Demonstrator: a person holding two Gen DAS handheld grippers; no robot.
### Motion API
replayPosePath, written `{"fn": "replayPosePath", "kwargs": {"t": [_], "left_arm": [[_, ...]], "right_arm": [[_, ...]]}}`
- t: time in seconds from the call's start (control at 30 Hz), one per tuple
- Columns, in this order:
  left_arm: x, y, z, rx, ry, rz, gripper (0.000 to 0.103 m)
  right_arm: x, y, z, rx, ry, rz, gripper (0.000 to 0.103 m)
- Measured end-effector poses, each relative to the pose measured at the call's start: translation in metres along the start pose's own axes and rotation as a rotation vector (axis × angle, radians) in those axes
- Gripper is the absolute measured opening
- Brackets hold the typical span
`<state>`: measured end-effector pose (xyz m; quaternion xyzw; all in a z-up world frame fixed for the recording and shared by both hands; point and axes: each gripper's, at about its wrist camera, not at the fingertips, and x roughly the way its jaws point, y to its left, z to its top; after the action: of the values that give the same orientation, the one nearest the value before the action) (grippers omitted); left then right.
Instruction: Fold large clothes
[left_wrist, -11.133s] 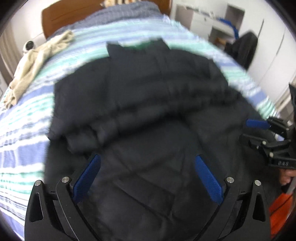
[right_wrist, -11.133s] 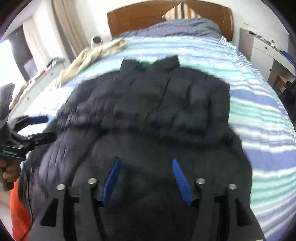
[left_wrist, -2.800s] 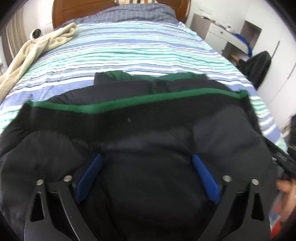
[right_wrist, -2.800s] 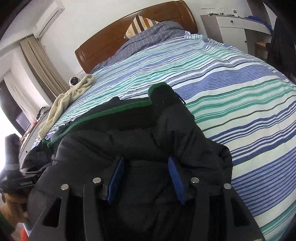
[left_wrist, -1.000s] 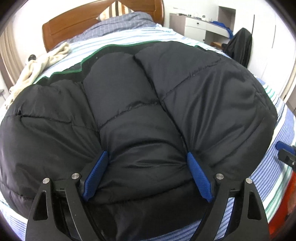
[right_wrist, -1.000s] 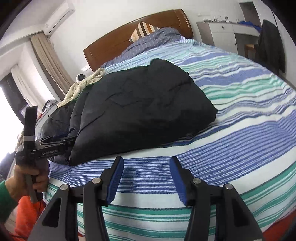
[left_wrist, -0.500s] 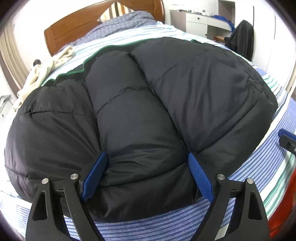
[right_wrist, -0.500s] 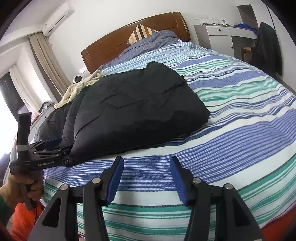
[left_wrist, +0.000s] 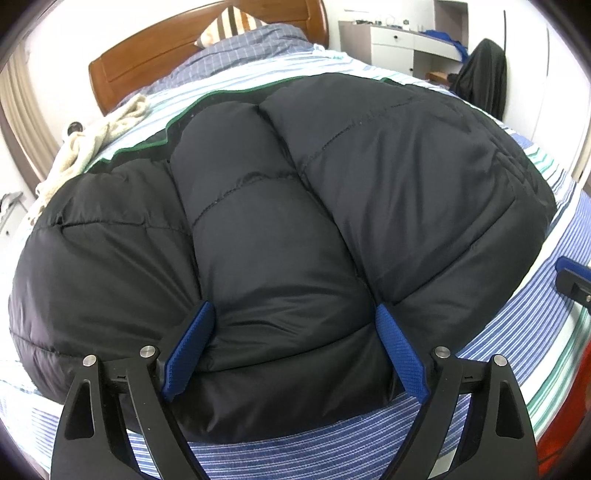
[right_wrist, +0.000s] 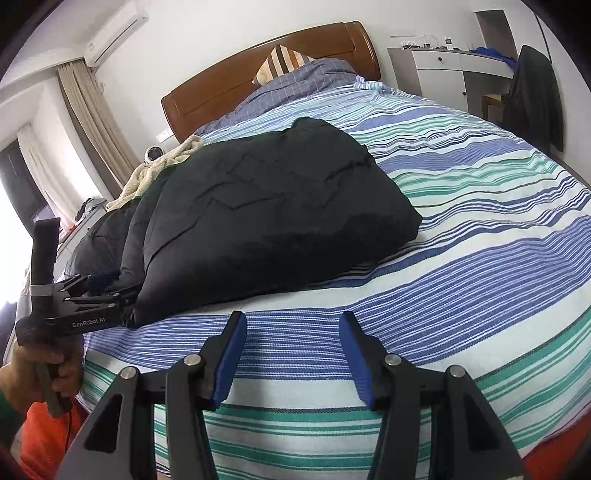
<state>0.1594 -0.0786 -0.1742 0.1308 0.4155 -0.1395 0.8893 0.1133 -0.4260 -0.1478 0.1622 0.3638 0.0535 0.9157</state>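
A black puffer jacket (left_wrist: 277, 240) with green trim lies folded into a thick bundle on the striped bed (left_wrist: 524, 332). My left gripper (left_wrist: 295, 332) stands open at the bundle's near edge, its blue pads on either side of one puffy quilted column. The right wrist view shows the jacket (right_wrist: 266, 214) from the side, with the left gripper (right_wrist: 96, 291) against its near left corner. My right gripper (right_wrist: 291, 350) is open over bare striped bedspread (right_wrist: 461, 288), a little short of the jacket, with nothing between its pads. Its tip (left_wrist: 572, 280) shows at the left wrist view's right edge.
A cream towel (right_wrist: 159, 173) lies on the bed's far left beside a small white camera (right_wrist: 152, 153). Behind are a wooden headboard (right_wrist: 266, 74), a striped pillow (right_wrist: 284, 62), a white dresser (right_wrist: 443, 74) and a dark garment on a chair (right_wrist: 535, 96). A person's hand (right_wrist: 48, 369) holds the left gripper.
Over the last seconds the spread jacket was folded into a bundle. In the last second the left view drew back slightly, showing more bedspread below the jacket's edge. The right gripper stayed put.
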Motion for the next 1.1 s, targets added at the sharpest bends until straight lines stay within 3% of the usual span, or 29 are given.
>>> {"fn": "replayPosePath", "kwargs": {"t": [0.27,0.47,0.53,0.63,0.8,0.97,1.07,1.1], "left_arm": [[-0.015,-0.004,-0.007,-0.003,0.026,-0.008,0.089],[-0.039,-0.001,-0.022,-0.019,0.073,-0.098,0.092],[-0.050,0.010,-0.026,-0.056,0.073,-0.131,0.092],[-0.065,0.037,-0.019,-0.148,0.046,-0.147,0.092],[-0.064,0.081,0.023,-0.261,-0.010,-0.162,0.092],[-0.036,0.069,0.060,-0.178,-0.044,-0.170,0.092],[0.005,0.057,0.065,-0.130,0.021,-0.157,0.092],[0.016,0.054,0.062,-0.130,0.055,-0.151,0.093]], "right_arm": [[-0.002,0.001,-0.002,-0.001,0.005,-0.009,0.053],[-0.002,0.000,-0.002,0.004,0.012,-0.020,0.054],[-0.003,0.000,0.003,0.012,0.036,-0.014,0.060],[-0.017,-0.008,0.016,0.062,0.006,0.004,0.078],[-0.031,-0.052,0.061,0.170,-0.059,0.037,0.082],[0.017,-0.097,0.117,0.292,0.019,0.151,0.084],[0.063,-0.106,0.130,0.329,0.114,0.286,0.084],[0.082,-0.109,0.127,0.357,0.162,0.278,0.084]]}}
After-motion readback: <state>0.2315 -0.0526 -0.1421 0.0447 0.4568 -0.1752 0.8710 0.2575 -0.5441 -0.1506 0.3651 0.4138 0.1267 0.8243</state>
